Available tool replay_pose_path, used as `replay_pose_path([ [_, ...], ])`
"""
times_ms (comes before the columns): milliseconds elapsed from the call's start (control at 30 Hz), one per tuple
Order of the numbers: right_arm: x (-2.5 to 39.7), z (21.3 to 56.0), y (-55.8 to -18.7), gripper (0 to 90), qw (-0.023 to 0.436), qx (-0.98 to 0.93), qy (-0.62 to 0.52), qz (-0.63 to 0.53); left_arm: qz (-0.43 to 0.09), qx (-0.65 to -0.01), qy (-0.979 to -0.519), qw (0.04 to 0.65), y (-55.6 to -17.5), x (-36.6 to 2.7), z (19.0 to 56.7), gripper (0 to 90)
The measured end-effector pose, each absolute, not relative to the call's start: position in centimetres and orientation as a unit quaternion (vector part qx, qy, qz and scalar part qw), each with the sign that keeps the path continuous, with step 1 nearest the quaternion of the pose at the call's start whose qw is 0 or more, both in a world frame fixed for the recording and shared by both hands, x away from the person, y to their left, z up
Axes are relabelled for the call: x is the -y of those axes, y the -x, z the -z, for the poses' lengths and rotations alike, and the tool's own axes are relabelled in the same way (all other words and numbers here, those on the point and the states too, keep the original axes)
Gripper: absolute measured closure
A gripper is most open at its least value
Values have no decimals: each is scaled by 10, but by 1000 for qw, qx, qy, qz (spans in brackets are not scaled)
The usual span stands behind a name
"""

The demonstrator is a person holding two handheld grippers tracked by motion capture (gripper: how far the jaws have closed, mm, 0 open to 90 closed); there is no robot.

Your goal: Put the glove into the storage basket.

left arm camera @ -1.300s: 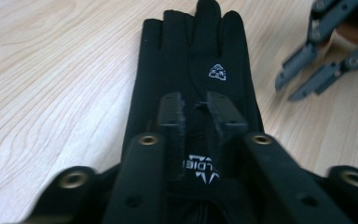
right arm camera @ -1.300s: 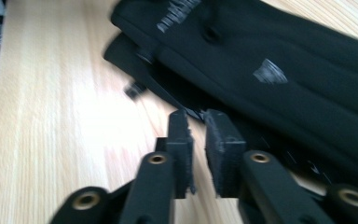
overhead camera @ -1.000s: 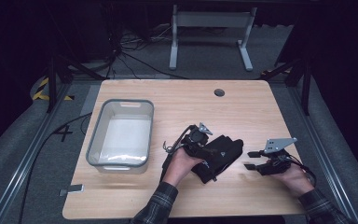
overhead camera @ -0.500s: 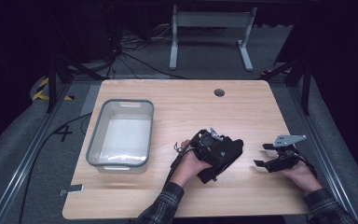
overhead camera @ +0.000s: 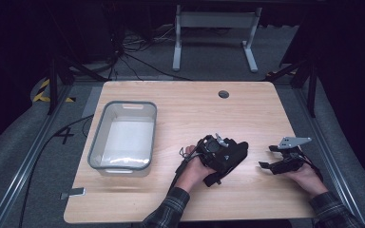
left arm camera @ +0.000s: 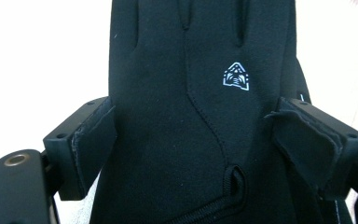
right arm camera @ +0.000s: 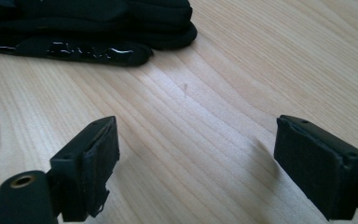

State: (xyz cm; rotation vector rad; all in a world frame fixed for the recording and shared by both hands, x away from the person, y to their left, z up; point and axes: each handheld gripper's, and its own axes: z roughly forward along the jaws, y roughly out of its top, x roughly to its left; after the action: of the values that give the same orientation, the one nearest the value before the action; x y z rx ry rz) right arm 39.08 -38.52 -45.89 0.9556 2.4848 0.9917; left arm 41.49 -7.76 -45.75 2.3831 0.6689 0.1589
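- The high view takes in the whole wooden table (overhead camera: 171, 102): a clear plastic bin (overhead camera: 123, 137) stands on its left part, and a black glove (overhead camera: 225, 156) lies near the front edge, right of the middle, well apart from the bin.
- In that view the left gripper (overhead camera: 214, 148) sits on the glove, with the person's left hand (overhead camera: 196, 168) behind it; the right gripper (overhead camera: 272, 159) lies to the right of the glove, held by the right hand (overhead camera: 309, 176), apart from the glove.
- The left gripper view gives what the high view cannot: the glove (left arm camera: 191, 116) up close, its stitched seams, and a small white house-shaped emblem (left arm camera: 236, 76) printed on the fabric. No letters in it can be read.
- The same view shows the left gripper (left arm camera: 193, 140) with a jaw on each side of the glove, both pads pressed against the fabric, so it grasps the glove across its width.
- The right gripper view shows the right gripper (right arm camera: 205, 163) with its jaws spread wide over bare wood, holding and touching nothing.
- Further off in that view lies the edge of the glove (right arm camera: 98, 28) flat on the table, with a glossy strip along its hem; any writing there is too blurred to read.
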Motion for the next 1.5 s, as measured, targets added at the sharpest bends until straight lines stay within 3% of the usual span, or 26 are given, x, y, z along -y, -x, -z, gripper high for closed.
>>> replay_pose_path([
  [200, 385, 460, -391, 145, 155, -865, -335, -339, -62, -258, -909, 322, -415, 78, 457, 151],
  [400, 384, 462, -391, 121, 158, -866, -333, -339, -62, -258, -908, 324, -412, 78, 456, 219],
  [433, 384, 462, -392, 113, 157, -864, -337, -339, -58, -251, -910, 324, -410, 78, 454, 309],
  [567, 384, 463, -393, 96, 158, -862, -339, -343, -49, -235, -912, 332, -407, 77, 453, 506],
  [767, 383, 465, -393, 81, 160, -860, -339, -346, -36, -228, -913, 337, -406, 77, 452, 630],
  [1067, 385, 467, -393, 51, 160, -856, -341, -355, 3, -239, -908, 345, -409, 75, 443, 650],
  [1500, 384, 468, -393, 28, 155, -858, -339, -353, 1, -247, -895, 370, -409, 58, 408, 648],
])
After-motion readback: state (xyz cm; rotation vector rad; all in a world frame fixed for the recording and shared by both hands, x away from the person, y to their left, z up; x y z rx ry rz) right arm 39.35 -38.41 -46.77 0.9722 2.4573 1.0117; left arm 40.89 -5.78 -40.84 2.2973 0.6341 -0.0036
